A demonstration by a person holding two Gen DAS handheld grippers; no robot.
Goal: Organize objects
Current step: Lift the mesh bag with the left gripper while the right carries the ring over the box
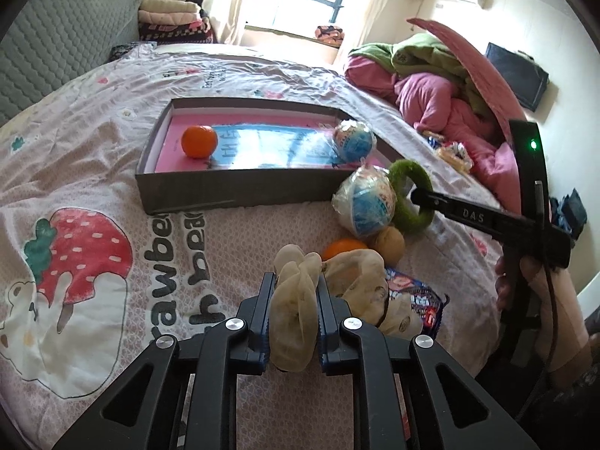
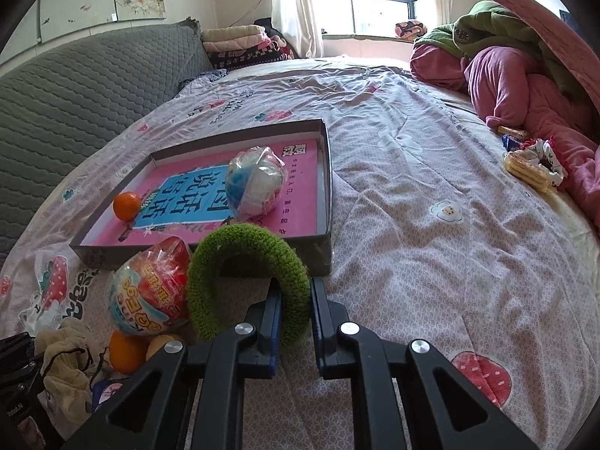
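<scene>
A shallow grey box with a pink and blue floor lies on the bed; it holds an orange and a wrapped ball. My left gripper is shut on a beige mesh pouch. My right gripper is shut on a fuzzy green ring, just in front of the box. It shows from the side in the left wrist view, with the ring. A second wrapped ball, another orange and a brown ball lie beside the box.
A snack packet lies under the pouch. A pile of pink and green bedding fills the right side, with small packets in front of it. A grey quilted headboard stands at the left.
</scene>
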